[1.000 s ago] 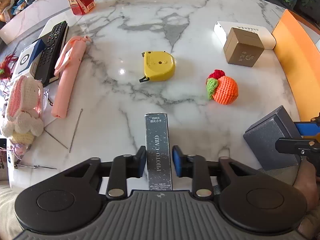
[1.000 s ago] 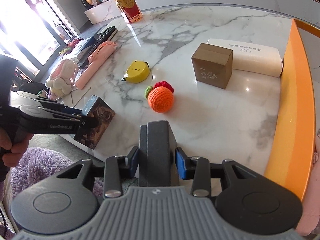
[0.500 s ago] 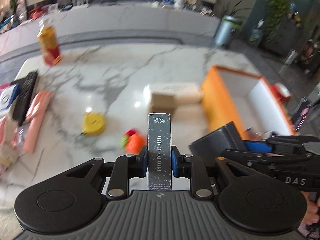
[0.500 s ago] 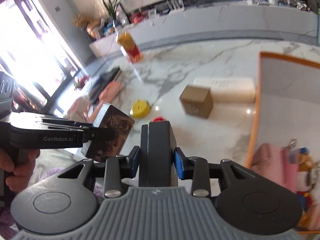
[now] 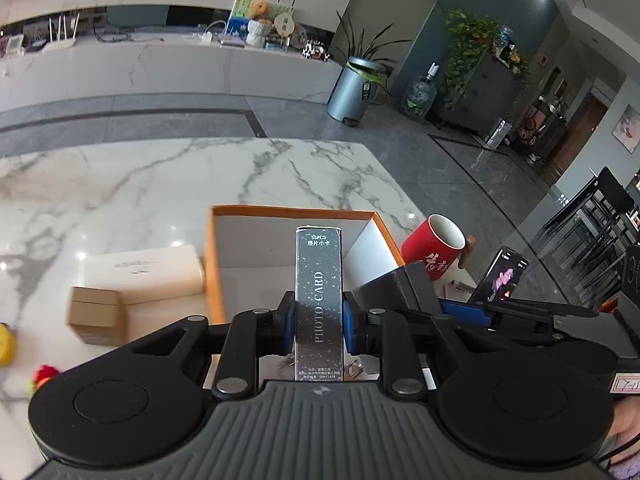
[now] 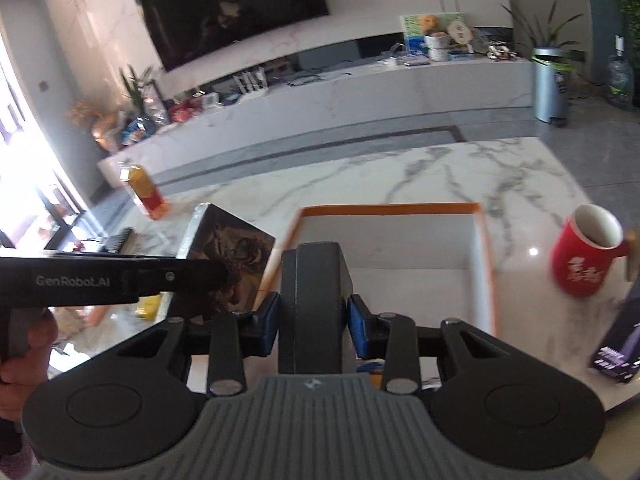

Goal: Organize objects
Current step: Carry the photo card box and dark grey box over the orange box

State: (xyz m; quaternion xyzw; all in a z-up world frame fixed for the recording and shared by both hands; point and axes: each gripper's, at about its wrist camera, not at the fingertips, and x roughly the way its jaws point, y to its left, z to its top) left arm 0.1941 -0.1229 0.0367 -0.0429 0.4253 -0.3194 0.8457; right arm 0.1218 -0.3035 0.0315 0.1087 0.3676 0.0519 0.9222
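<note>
On the left stretch of the marble table (image 5: 168, 184) a small brown carton (image 5: 94, 314) sat against a long cream box (image 5: 144, 270), which lay touching the left wall of the orange-rimmed storage box (image 5: 212, 264); a yellow tape measure and a knitted orange showed only partly at the picture's left edge. The left gripper (image 5: 319, 322) was clenched on a tall, dark photo-card box (image 5: 319, 300), held upright over the storage box's near end; the right gripper (image 6: 313, 322) clasped a grey case (image 6: 314, 308) just beside it, over the same opening. A red mug (image 6: 584, 256) stood at the table's right edge, just outside the storage box's right wall, with a dark carton (image 6: 618, 354) near the corner.

The risk, as I judged it, was crowding; two loaded grippers over one opening could knock together, and a slipped box could strike the rim and tumble off the near edge; a swing to the right could tip the mug.
</note>
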